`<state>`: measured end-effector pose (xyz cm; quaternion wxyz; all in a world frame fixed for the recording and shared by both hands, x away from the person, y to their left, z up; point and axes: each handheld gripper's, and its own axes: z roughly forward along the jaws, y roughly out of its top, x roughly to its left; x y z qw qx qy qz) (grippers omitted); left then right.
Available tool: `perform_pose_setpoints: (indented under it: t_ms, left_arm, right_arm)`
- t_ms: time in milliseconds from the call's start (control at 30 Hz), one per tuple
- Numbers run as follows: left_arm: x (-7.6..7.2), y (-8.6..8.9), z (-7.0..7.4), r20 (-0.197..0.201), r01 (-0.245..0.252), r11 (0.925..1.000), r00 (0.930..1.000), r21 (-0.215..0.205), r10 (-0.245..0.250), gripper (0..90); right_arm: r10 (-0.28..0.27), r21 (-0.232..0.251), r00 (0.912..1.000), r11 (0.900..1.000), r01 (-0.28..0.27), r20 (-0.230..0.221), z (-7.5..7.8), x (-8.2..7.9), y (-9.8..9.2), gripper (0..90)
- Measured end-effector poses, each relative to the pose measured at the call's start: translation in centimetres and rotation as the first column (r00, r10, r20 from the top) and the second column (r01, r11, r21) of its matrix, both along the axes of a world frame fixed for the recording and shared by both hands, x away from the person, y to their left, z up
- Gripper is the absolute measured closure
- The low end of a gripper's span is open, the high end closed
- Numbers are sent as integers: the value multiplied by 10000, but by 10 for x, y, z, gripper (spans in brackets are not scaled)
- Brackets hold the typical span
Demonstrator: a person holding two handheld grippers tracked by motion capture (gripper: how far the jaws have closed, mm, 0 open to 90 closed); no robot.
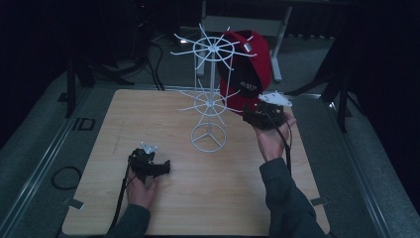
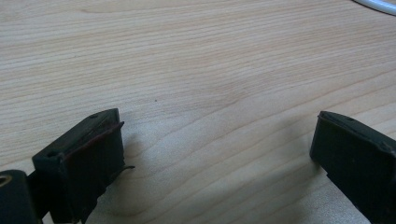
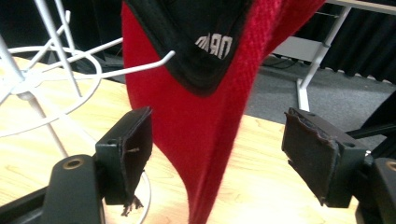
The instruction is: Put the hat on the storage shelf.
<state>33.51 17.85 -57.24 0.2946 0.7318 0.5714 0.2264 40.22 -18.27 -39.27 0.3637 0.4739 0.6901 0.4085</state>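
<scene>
One red cap with a black lining (image 1: 246,69), one white wire two-tier display rack (image 1: 210,94), two grippers on the light wooden table (image 1: 208,198). The cap hangs on the rack's right side, draped over the upper spokes, white lettering showing on its black inner band. The right gripper (image 3: 217,154) is raised just beside it, jaws spread wide, the red fabric dropping between them without touching either. The left gripper (image 2: 217,154) sits low over bare tabletop, well apart from the rack, jaws spread, nothing between them.
</scene>
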Motion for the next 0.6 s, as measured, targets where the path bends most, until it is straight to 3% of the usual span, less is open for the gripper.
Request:
perform_pose_setpoints:
  t_ms: [600]
  left_arm:
    - [0,0,0,-1,-2,10000,10000,-1,2,31]
  right_arm:
    - [114,373,9992,9993,-99,-377,-9,-4,-8,245]
